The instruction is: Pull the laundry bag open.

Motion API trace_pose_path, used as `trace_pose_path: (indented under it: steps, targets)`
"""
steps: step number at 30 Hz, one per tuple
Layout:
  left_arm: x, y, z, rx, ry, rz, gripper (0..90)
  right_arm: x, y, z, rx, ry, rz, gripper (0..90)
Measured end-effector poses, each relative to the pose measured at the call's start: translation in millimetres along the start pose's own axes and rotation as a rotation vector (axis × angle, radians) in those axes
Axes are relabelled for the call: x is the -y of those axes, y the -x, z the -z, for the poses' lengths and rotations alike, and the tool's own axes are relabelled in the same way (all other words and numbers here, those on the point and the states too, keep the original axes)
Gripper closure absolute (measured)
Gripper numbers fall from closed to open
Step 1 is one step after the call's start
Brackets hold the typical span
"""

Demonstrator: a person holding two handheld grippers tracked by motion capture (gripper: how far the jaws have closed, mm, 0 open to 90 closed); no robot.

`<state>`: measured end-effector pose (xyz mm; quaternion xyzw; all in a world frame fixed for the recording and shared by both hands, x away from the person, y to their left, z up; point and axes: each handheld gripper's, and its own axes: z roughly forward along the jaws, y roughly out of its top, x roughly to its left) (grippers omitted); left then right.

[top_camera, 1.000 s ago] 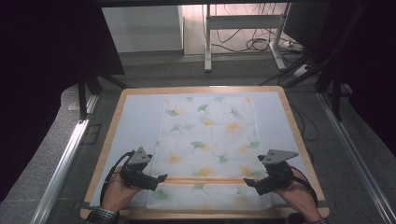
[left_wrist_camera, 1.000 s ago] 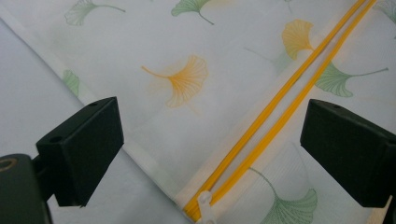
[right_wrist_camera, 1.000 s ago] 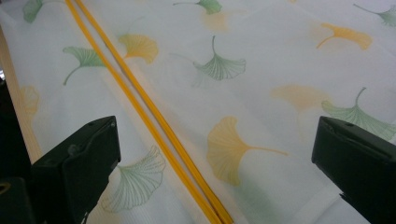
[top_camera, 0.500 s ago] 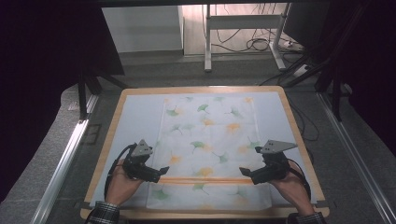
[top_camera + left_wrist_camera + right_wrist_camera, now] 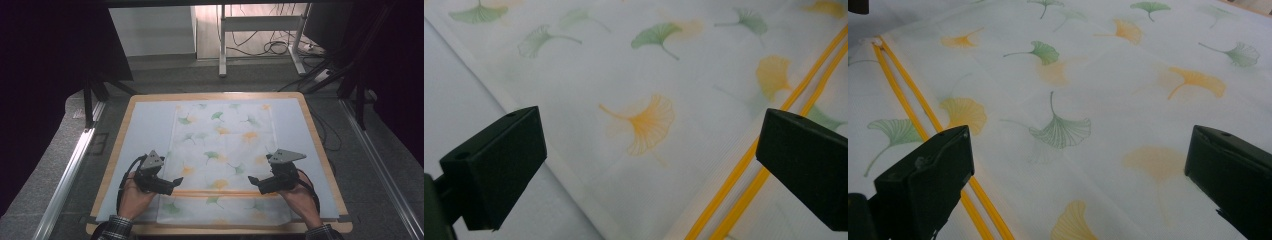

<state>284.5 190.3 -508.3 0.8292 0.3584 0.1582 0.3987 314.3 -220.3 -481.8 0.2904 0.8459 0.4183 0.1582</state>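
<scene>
both grippers, left gripper (image 5: 176,181) and right gripper (image 5: 251,180), gape over the leaf-print cloth (image 5: 220,150).

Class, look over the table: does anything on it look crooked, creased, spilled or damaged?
Nothing stands out. The leaf-print cloth lies flat and square on the table, and both grippers, left and right, hover open above it.

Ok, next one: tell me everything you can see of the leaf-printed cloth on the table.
The cloth is a thin white rectangle, slightly sheer, printed with green and orange ginkgo leaves. A pair of yellow-orange stripes crosses it near the person's end. It lies spread flat lengthwise on a pale mat that covers the wood-rimmed table, with no folds visible. The left claw and the right claw sit at its side edges by the stripes, both open; whether they touch it is unclear.
</scene>
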Motion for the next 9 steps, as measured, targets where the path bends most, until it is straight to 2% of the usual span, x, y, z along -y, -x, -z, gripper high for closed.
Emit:
trace_pose_path:
  steps: [4,9]
  targets:
    - [3.6,-0.8,-2.4,-0.001,-0.008,-0.009,0.0,5.6,0.8,-1.9,-0.012,-0.012,0.004,0.0]
    - [5.8,-2.9,-3.1,-0.014,0.006,-0.012,0.0,8.9,2.9,-0.4,-0.018,0.011,-0.003,0.0]
